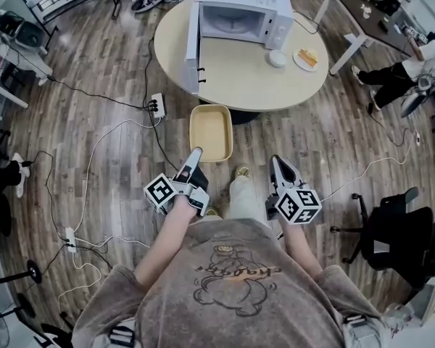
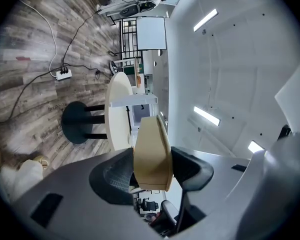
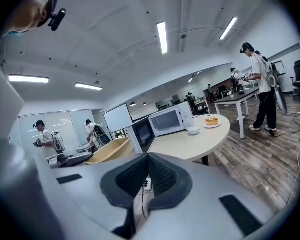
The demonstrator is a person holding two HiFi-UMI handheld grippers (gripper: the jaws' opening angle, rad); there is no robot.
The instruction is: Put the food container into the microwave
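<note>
Left gripper (image 1: 194,156): jaws clamped on the near short wall of the food container (image 1: 211,132), one pad on each side of the wall. In the left gripper view the tan container (image 2: 152,151) fills the gap between the two dark pads of the left gripper (image 2: 152,175). The container is off the table, held out in the air over the wood floor (image 1: 94,71) with its open side up. It sits between my knees and the near edge of the round table (image 1: 268,85), and I see nothing inside it. Right gripper (image 1: 277,162): jaws drawn in until only a thin slit remains, nothing between them. It is held beside the left one and apart from the container. The right gripper view confirms this, with the right gripper (image 3: 146,176) pads all but touching and the container (image 3: 109,151) off to their left. The microwave (image 1: 243,11) stands on the far part of the table. Its door (image 1: 193,46) is swung fully open toward my left and the cavity faces me. To its right on the table are a small white bowl (image 1: 278,58) and a plate with a piece of cake (image 1: 305,58). A power strip (image 1: 158,105) lies on the floor left of the table, with cables running from it.
</note>
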